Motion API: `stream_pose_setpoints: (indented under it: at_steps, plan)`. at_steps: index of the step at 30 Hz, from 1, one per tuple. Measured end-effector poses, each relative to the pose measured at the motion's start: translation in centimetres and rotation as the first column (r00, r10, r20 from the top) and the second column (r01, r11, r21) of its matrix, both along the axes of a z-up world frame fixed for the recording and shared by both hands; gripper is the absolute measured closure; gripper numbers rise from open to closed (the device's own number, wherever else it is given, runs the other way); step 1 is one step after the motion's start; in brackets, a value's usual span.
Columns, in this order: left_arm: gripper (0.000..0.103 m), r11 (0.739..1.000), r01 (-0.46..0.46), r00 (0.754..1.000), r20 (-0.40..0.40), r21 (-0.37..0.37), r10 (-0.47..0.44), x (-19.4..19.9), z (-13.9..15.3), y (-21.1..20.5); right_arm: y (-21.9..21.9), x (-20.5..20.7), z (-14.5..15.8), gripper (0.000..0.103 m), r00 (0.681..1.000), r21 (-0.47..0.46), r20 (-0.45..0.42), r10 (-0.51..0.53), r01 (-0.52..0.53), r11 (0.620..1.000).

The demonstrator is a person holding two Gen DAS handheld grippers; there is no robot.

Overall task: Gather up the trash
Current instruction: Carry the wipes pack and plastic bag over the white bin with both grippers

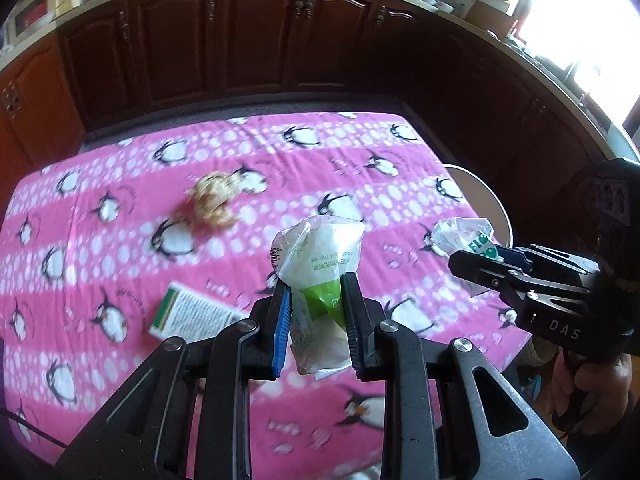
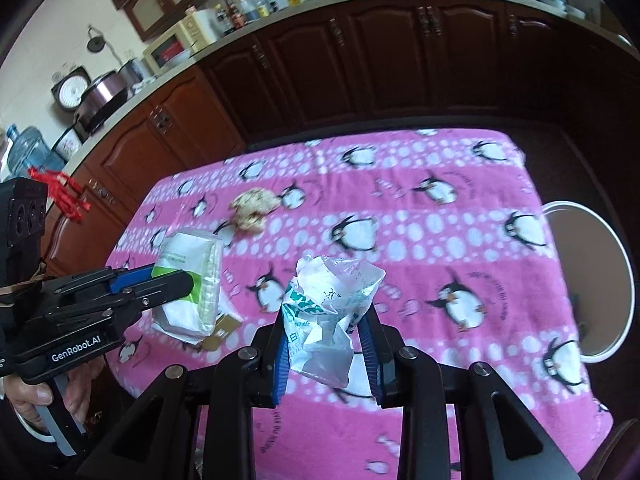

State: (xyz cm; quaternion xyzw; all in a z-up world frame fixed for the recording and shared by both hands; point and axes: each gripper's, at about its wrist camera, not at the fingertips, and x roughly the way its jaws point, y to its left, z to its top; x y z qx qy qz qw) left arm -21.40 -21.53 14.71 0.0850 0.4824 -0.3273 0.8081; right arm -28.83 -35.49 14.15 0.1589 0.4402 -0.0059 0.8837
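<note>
Slipping was the likeliest risk: the left tongs (image 1: 316,312) clamped a slick white-and-green packet (image 1: 320,256) above the pink tabletop (image 1: 120,200), and the right tongs (image 2: 328,344) pinched a crumpled clear bag (image 2: 332,296) by loose folds. A small box (image 1: 192,316) and crumpled brown wad (image 1: 214,204) lay uncollected on the tabletop.

right gripper (image 2: 326,340) jaws clamping crumpled plastic wrapper (image 2: 332,312), above pink penguin tablecloth (image 2: 440,248)

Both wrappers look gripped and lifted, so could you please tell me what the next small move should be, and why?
Probably carry both away to a bin; none shows here. The left tongs pinch the green-white wrapper, the right tongs the crumpled bag, both above the blanket.
</note>
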Motion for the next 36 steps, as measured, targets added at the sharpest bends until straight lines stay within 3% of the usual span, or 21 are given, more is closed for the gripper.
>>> stream_pose_setpoints:
  at_steps: [10, 22, 36]
  plan:
    - [0.081, 0.994, 0.111, 0.994, 0.022, 0.022, -0.112, 0.3, 0.5, -7.7, -7.0, -2.1, 1.1, 0.073, 0.989, -0.011, 0.015, -0.145, 0.145, 0.989]
    - [0.081, 0.971, 0.237, 0.971, 0.006, 0.025, -0.237, -0.2, -0.1, -17.1, -14.7, -4.5, 1.2, 0.073, 0.955, -0.04, -0.005, -0.297, 0.297, 0.954]
    - [0.081, 0.952, 0.305, 0.946, -0.105, -0.024, -0.306, -0.5, -3.0, -27.5, -22.1, -6.5, -3.0, 0.073, 0.898, -0.065, -0.105, -0.428, 0.424, 0.903]
